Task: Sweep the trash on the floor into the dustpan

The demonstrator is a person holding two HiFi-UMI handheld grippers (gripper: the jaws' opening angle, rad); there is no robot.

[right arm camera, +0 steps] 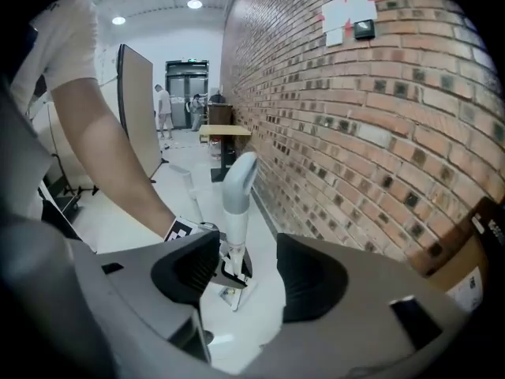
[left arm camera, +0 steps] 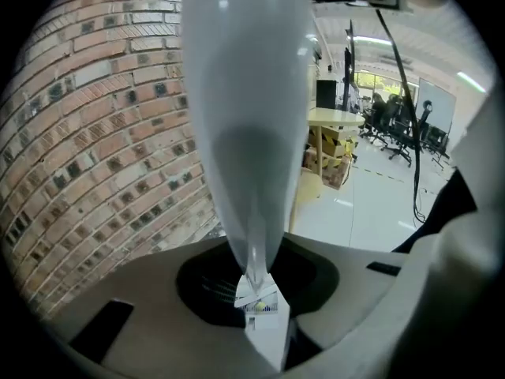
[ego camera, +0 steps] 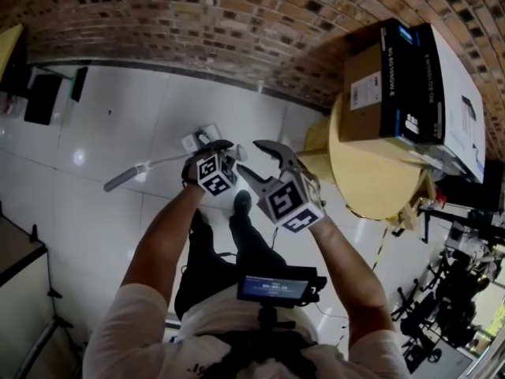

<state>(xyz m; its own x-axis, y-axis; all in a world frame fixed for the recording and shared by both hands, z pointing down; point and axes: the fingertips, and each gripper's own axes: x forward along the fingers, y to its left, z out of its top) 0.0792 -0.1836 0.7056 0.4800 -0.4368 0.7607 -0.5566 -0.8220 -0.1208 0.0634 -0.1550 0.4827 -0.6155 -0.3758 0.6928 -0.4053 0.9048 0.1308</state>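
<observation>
My left gripper (ego camera: pixel 223 150) is shut on the pale grey upright handle (left arm camera: pixel 245 117) of a white dustpan (left arm camera: pixel 264 322). The handle narrows down to the pan on the floor, and a small yellow bit of trash (left arm camera: pixel 258 306) lies in the pan. In the head view the dustpan (ego camera: pixel 201 139) sits on the white floor just beyond both grippers. My right gripper (ego camera: pixel 264 155) hangs open and empty close beside the left one. In the right gripper view the handle (right arm camera: pixel 237 192) and pan (right arm camera: pixel 230 293) stand beyond the open jaws. A broom (ego camera: pixel 130 176) with a grey grip lies on the floor to the left.
A curved brick wall (ego camera: pixel 237 30) runs along the far side. A round wooden table (ego camera: pixel 379 180) at the right carries a cardboard box (ego camera: pixel 367 93) and a black-and-white box (ego camera: pixel 438 85). The person's shoes (ego camera: pixel 241 204) stand under the grippers. Office chairs (ego camera: pixel 450 306) crowd the right.
</observation>
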